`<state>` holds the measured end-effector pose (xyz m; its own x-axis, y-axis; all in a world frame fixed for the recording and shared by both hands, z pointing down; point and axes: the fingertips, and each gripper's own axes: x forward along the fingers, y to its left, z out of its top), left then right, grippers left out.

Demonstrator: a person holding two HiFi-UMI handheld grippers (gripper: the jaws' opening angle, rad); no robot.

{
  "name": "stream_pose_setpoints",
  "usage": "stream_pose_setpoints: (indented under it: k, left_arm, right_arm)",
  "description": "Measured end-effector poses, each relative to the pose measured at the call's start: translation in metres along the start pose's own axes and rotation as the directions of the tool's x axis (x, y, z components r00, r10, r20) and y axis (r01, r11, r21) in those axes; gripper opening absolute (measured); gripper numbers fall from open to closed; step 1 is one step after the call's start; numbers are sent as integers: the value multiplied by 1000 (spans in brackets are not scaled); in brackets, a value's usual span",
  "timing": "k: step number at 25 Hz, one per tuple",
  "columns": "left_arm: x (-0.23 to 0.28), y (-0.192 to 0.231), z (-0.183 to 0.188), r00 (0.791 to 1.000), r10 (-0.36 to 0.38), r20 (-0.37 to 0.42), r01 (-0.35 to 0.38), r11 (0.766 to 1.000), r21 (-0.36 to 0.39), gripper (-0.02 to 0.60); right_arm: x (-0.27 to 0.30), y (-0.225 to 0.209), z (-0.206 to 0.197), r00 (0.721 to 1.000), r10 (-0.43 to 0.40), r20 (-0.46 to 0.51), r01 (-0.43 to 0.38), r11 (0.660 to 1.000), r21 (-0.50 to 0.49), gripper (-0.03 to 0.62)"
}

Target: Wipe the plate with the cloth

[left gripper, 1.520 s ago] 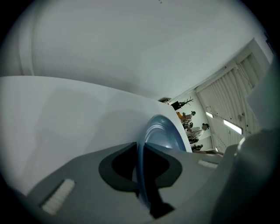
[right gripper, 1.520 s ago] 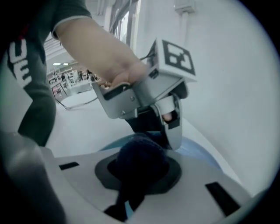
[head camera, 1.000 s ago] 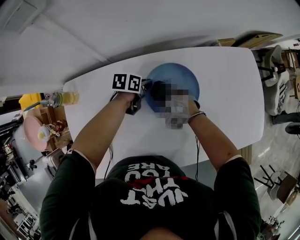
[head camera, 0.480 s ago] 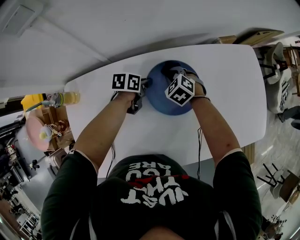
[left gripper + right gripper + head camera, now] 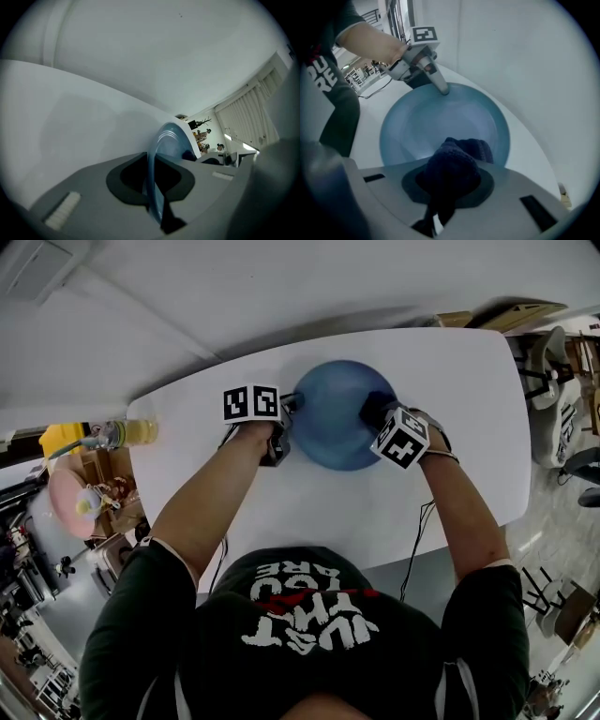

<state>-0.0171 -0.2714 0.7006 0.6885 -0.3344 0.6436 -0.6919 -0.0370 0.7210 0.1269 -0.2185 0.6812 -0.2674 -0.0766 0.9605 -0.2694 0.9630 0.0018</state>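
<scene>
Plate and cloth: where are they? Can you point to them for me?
plate [image 5: 330, 427], head view, on the bare blue middle of the dish.
cloth [image 5: 454, 166], right gripper view, on the dark bunched part between the jaws.

White table [image 5: 469, 427], pale blinds [image 5: 248, 110] beyond

Left gripper [image 5: 151, 174] fingers [image 5: 86, 197] pinch the blue plate [image 5: 171, 140] edge-on, seemingly above a table [image 5: 70, 122].
</scene>
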Motion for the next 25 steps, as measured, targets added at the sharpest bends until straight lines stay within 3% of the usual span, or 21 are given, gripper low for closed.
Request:
stream_pose_setpoints:
  k: [6,12,18,21,25]
  left_arm:
    - [0,-2,0,1000,11,5,-11,1000,23,33]
    - [0,-1,-1,1000,9,5,-10,1000,29,35]
    - [1,-3,-2,999,6,-53,0,993,118,34]
    - [1,-4,-2,997,2,-82,11,988,156,32]
    - [2,-3,-2,995,-11,-96,25,989,143,23]
  right_arm:
    - [-1,81,6,985,173,2,-172,983,-62,51]
    - [17,136,60,964,255,72,-242,958,-155,51]
    - [30,118,110,957,190,220,-169,979,-111,51]
    - [31,91,120,950,107,293,-102,994,-32,51]
    - [31,41,115,947,-34,319,16,998,59,51]
